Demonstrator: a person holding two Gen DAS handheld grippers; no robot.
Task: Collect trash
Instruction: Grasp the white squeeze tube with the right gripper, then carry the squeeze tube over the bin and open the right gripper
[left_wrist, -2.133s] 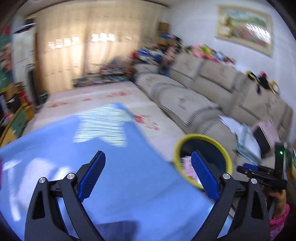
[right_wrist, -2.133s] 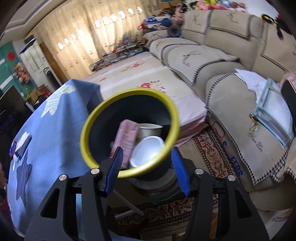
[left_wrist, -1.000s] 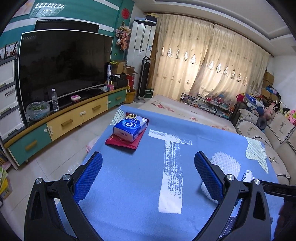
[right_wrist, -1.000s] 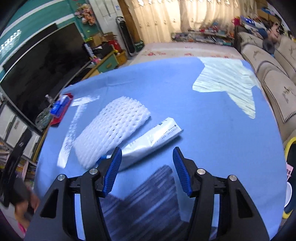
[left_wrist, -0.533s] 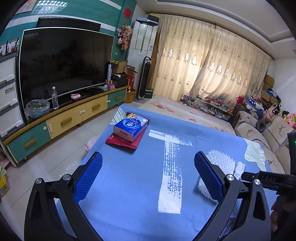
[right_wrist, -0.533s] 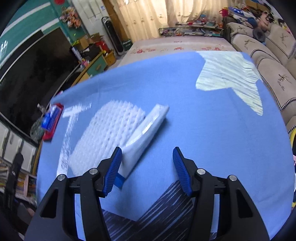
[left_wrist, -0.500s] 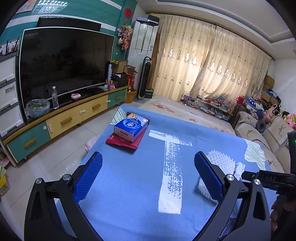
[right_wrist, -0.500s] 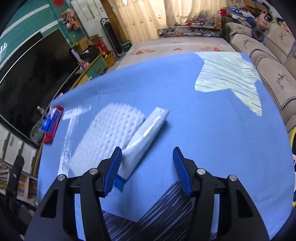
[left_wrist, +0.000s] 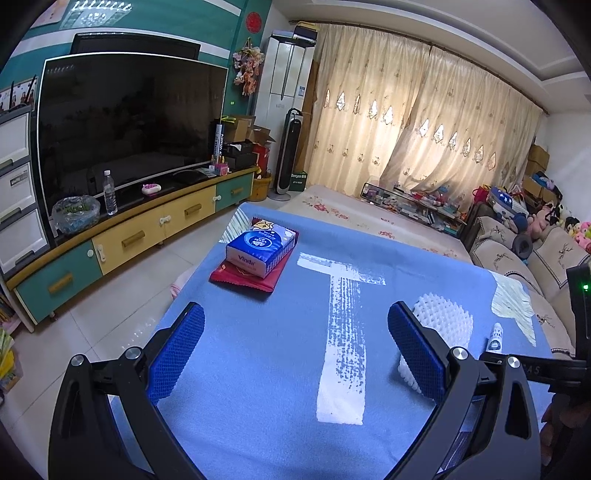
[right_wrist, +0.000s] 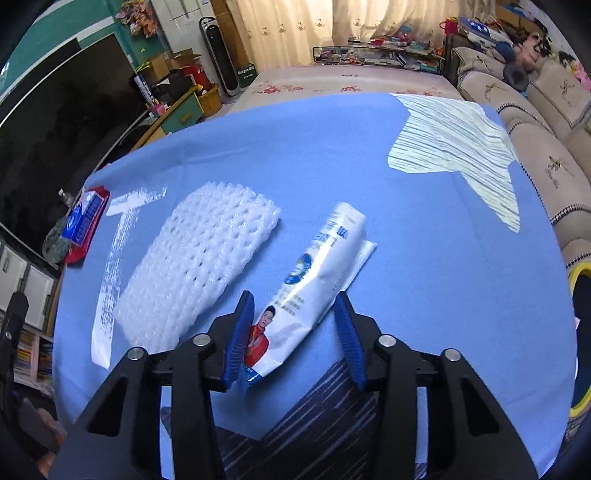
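A white printed wrapper (right_wrist: 314, 284) lies on the blue tablecloth (right_wrist: 424, 221), its near end between the open jaws of my right gripper (right_wrist: 295, 332). A white foam net sleeve (right_wrist: 199, 266) lies just left of it; it also shows in the left wrist view (left_wrist: 443, 321), partly behind the right finger. The wrapper's far end shows there too (left_wrist: 494, 336). My left gripper (left_wrist: 295, 350) is open and empty above the cloth. The yellow-rimmed bin (right_wrist: 578, 339) sits at the table's right edge.
A blue tissue pack (left_wrist: 260, 247) sits on a red packet (left_wrist: 240, 275) at the far left corner of the table. A TV (left_wrist: 125, 125) and cabinet stand left, a sofa (right_wrist: 546, 110) right. The right gripper's body (left_wrist: 554, 369) is beside my left one.
My right gripper has moved forward and down, so the wrapper's near end now lies between its jaws. The left gripper has barely moved.
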